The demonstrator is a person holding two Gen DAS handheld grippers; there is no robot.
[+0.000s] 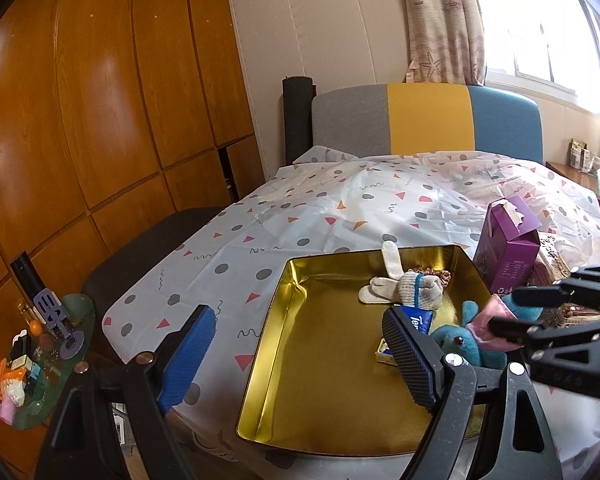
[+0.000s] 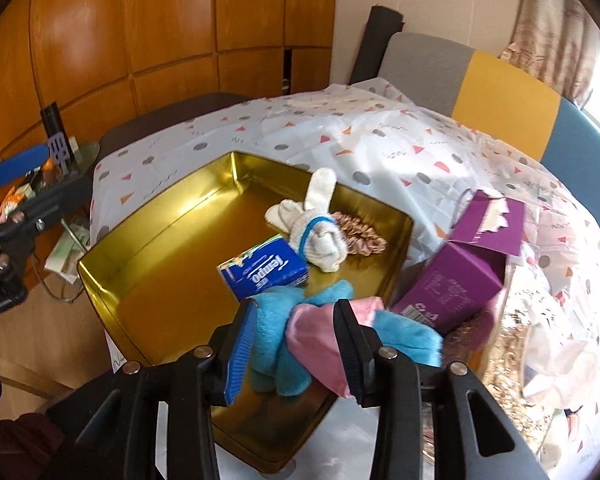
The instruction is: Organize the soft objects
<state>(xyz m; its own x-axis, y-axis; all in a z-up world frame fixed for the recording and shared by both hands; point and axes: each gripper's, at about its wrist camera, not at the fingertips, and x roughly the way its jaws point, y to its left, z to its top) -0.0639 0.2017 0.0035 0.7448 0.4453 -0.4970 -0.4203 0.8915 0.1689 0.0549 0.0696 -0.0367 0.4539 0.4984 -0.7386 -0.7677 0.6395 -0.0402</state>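
Patterned white tablecloth (image 1: 300, 216) covers the bench. Fuzzy teal-and-pink plush toy (image 2: 296, 340) sits pinched between the right claw (image 2: 296, 344) fingers, at the near right corner of the shallow gold metal tray (image 2: 148, 280). Just ahead of that claw: blue Tempo tissue pack (image 2: 262, 270), then cream knit glove bundle (image 2: 320, 236) and brown scrunchie (image 2: 360, 240). Purple cardboard box (image 2: 460, 284) stands right of it, outside the tray. Left claw (image 1: 300, 360) spread wide, nothing in it, over the tray's left edge.
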